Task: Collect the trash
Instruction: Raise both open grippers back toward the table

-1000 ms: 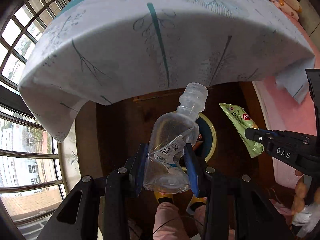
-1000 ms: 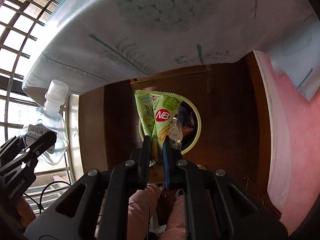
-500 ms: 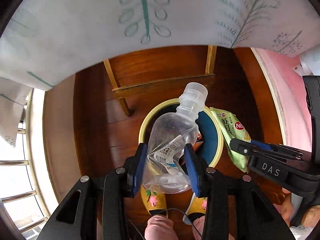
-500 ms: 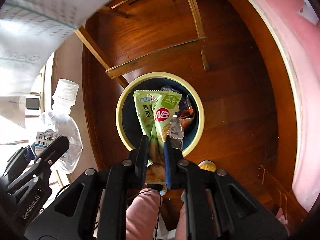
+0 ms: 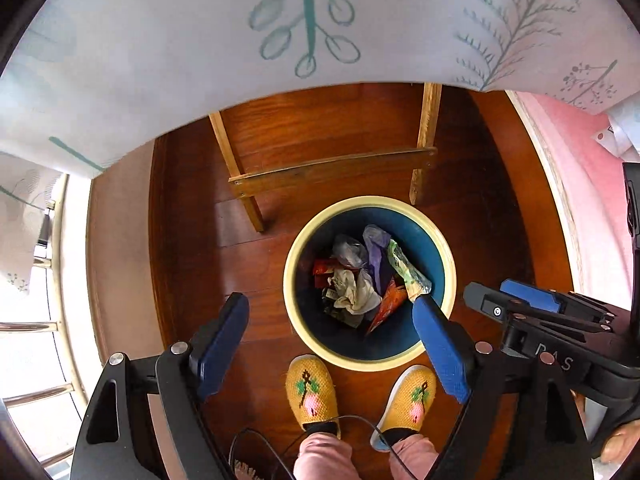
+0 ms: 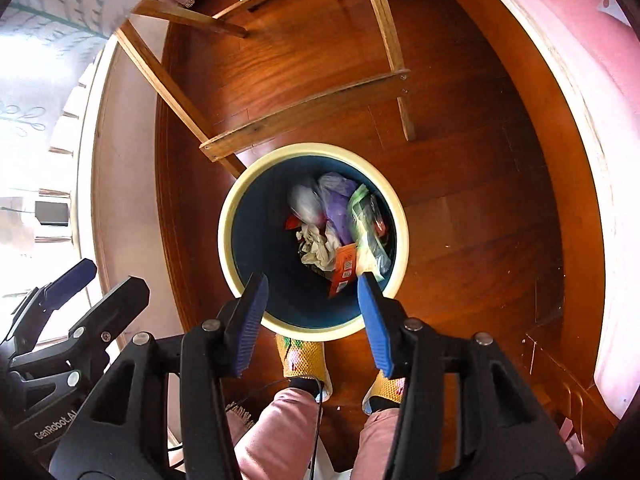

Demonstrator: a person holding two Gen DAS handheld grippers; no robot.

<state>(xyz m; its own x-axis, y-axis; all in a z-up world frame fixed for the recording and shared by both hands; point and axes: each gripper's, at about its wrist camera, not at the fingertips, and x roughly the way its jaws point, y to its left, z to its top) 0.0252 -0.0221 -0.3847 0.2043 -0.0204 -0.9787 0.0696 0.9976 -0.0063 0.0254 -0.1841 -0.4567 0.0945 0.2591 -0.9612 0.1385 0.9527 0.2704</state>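
Wooden floor (image 5: 260, 256), green wrapper (image 5: 406, 268) upright in bin (image 5: 450, 256)

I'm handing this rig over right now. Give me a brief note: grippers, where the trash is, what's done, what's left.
Left gripper: jaws have just been opening, now wide, nothing between them.
Right gripper: jaws have just been opening, empty.
Both hang over the bin on the wood floor, in front of the person's slippers.
Green wrapper lies in the bin against its right wall, on the other trash. The clear bottle the left gripper held a second ago is out of its jaws; I cannot pick it out for certain in the bin.
Done: both pieces released.
Left: lift away and check the table for more trash.
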